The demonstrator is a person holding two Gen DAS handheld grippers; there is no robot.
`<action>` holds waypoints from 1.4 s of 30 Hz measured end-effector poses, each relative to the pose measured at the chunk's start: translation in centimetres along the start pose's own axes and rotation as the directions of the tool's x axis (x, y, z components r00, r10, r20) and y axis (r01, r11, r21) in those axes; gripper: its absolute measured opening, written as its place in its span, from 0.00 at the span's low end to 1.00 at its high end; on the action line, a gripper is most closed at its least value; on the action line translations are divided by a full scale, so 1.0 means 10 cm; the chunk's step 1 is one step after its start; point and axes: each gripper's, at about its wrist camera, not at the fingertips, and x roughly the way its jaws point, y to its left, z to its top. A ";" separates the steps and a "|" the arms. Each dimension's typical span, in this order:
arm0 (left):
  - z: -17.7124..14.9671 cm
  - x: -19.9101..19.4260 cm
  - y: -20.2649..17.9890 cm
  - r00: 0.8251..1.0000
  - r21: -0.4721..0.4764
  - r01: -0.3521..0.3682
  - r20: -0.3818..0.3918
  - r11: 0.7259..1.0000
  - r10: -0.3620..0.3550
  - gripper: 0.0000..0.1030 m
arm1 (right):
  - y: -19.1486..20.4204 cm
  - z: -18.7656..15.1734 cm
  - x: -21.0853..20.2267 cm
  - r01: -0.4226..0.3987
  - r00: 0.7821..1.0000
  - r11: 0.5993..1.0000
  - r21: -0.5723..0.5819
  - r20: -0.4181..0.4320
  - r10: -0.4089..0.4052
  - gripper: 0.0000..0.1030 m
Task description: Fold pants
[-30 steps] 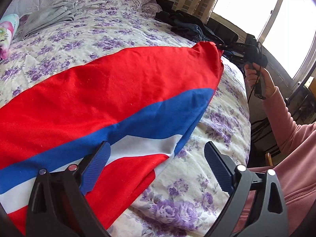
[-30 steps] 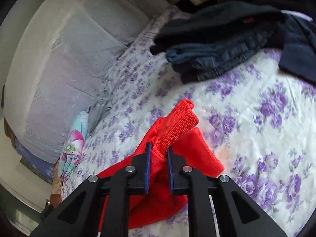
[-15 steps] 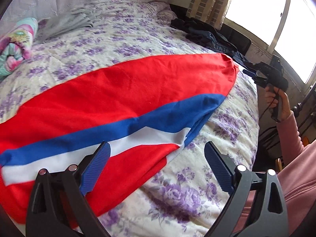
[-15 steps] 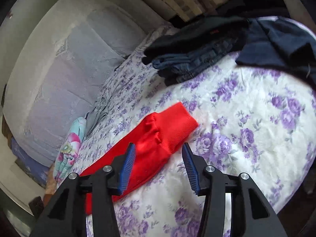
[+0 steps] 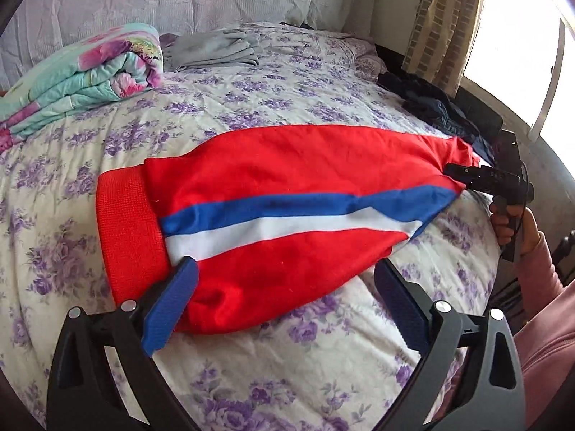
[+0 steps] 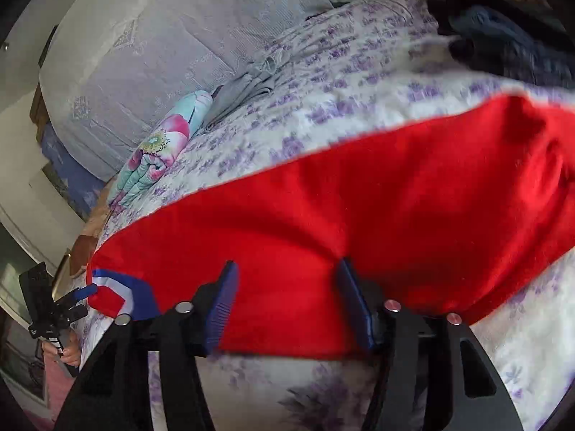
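Left tongs: spread wide, nothing pinched. Blue pads sit low over the near edge of the red pants, one pad in front of the fabric by the ribbed cuff, the other over bare bedspread. Whether the pad touches the cloth, cannot tell.

Right tongs: jaws parted about halfway, having just been opening. Red fabric lies behind and between the pads in the wrist view, but neither pad presses on it. View is blurred. From the left wrist camera the right tongs appear at the far end of the pants, held by a hand with a pink sleeve.

Pants: laid lengthwise across the bed, flat, folded along their length. Red with a blue stripe and a white stripe running along the side. Ribbed red cuff at the left end in the left wrist view; the other end bunches slightly near the right tongs.

Bed surroundings: white bedspread with purple flowers. A rolled floral blanket, teal and pink, lies toward the head of the bed. Just beside it, a folded grey garment. A pile of dark clothes sits at the far edge near the window and curtain. No containers in sight.
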 end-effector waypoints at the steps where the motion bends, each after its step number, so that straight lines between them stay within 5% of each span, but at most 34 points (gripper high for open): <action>1: -0.02 -0.02 -0.03 1.000 0.015 -0.014 -0.005 1.000 0.014 0.93 | -0.06 -0.01 -0.11 -0.045 0.999 0.998 0.043 0.022 0.044 0.53; 4: 0.04 -0.12 -0.13 0.999 0.045 -0.045 -0.003 0.998 0.045 0.93 | -0.04 0.04 -0.29 0.040 0.999 0.998 0.048 0.015 -0.041 0.53; 6: 0.21 -0.25 -0.24 0.999 0.082 -0.011 0.054 0.997 0.006 0.93 | 0.12 0.09 -0.33 0.072 0.997 0.997 -0.001 0.026 -0.072 0.55; 11: 0.72 -0.20 -0.37 0.989 0.120 0.051 0.134 0.992 -0.067 0.94 | 0.75 0.37 0.01 -0.108 0.994 0.986 -0.125 0.008 0.109 0.55; 15: 0.82 0.39 -0.10 0.999 0.014 0.026 -0.028 1.000 -0.026 0.94 | 1.31 0.43 0.55 -0.219 0.974 0.944 -0.248 -0.113 0.197 0.55; 17: 0.59 0.66 0.15 0.991 -0.059 -0.010 -0.134 0.998 0.002 0.92 | 1.33 0.28 1.01 -0.194 0.949 0.956 -0.221 -0.290 0.126 0.61; 18: 0.49 0.63 0.17 0.995 -0.040 0.000 -0.095 0.999 -0.004 0.93 | 1.25 0.16 1.21 -0.181 0.921 0.963 -0.202 -0.379 0.094 0.61; 19: 0.43 0.54 0.11 0.998 -0.002 -0.012 -0.070 1.000 0.011 0.93 | 1.26 0.13 1.15 -0.210 0.935 0.950 -0.232 -0.330 0.127 0.61; 22: 0.49 0.38 0.00 0.995 -0.001 -0.057 -0.086 0.998 0.057 0.93 | 1.43 0.29 1.05 -0.214 0.918 0.924 -0.316 -0.389 0.079 0.62; 24: 0.61 0.26 -0.10 0.999 -0.027 0.019 -0.048 0.999 -0.021 0.93 | 1.62 0.52 0.92 -0.266 0.930 0.894 -0.360 -0.339 0.140 0.65; 26: 0.75 0.23 -0.26 0.994 -0.013 0.110 0.008 0.994 -0.109 0.94 | 1.76 0.70 0.93 -0.277 0.941 0.862 -0.424 -0.302 0.153 0.80; 29: 0.81 0.50 -0.47 0.975 0.007 0.221 -0.011 0.975 -0.221 0.94 | 1.90 0.94 1.24 -0.225 0.949 0.828 -0.514 -0.309 0.066 0.83; 32: 0.62 1.00 -0.47 0.962 -0.029 0.208 -0.176 0.978 -0.210 0.94 | 1.88 1.09 1.71 -0.273 0.900 0.820 -0.504 -0.435 0.032 0.83; 37: 0.61 0.98 -0.53 0.959 -0.001 0.232 -0.170 0.973 -0.229 0.95 | 1.65 0.95 2.07 -0.483 0.773 0.799 -0.357 -0.602 0.199 0.83; 39: 0.60 0.97 -0.51 0.956 -0.007 0.247 -0.163 0.969 -0.245 0.95 | 1.59 0.85 2.07 -0.524 0.710 0.793 -0.310 -0.674 0.206 0.83; 42: 0.60 0.98 -0.54 0.955 0.001 0.249 -0.168 0.969 -0.245 0.95 | 1.65 0.84 1.79 -0.584 0.715 0.732 -0.351 -0.649 0.259 0.83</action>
